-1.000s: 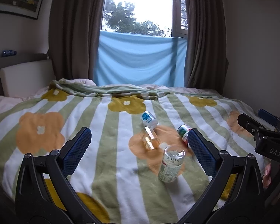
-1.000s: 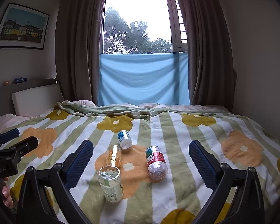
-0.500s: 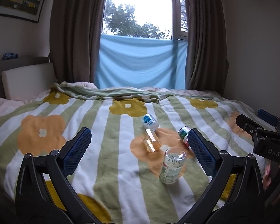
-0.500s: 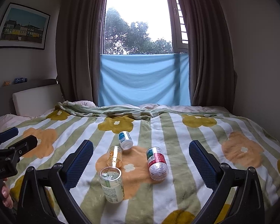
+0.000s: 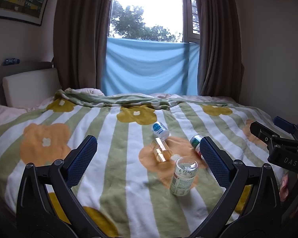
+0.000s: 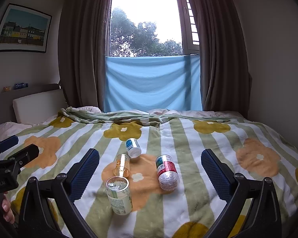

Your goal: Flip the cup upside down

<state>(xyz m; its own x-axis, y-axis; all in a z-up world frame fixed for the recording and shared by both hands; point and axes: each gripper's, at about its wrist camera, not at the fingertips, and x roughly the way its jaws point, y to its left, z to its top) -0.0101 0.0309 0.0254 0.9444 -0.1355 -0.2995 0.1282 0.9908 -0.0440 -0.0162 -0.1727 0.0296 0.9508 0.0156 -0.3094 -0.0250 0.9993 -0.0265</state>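
On top of the bed lies a big blanket (image 6: 188,138) with green and white stripes and yellow and orange flowers. One orange flower (image 6: 145,178) in the middle of the blanket is the spot to look at, because all four small things lie on it or at its edge.

Past the flower, at the far side of the bed, a blue cloth (image 6: 153,83) hangs over the low part of the window (image 6: 147,19), with brown curtains (image 6: 83,45) on both sides.

The left gripper (image 5: 148,161) is wide open and holds nothing; its blue pads (image 5: 81,160) sit in the air on the near side of the flower. The right gripper (image 6: 150,175) is wide open too and just as empty (each one shows at the edge of the other's view).

The clear cup with green print (image 6: 118,195) stands at the near left edge of the flower. It leans a little and its open mouth points up. The red and green cup (image 6: 166,171) lies on its side on the right part of the flower, with its clear end toward the near side. The small amber cup (image 6: 122,165) lies on its side on the far left part of the flower. The white bottle with a blue label (image 6: 133,147) lies at the flower's far edge, just beside the amber cup.
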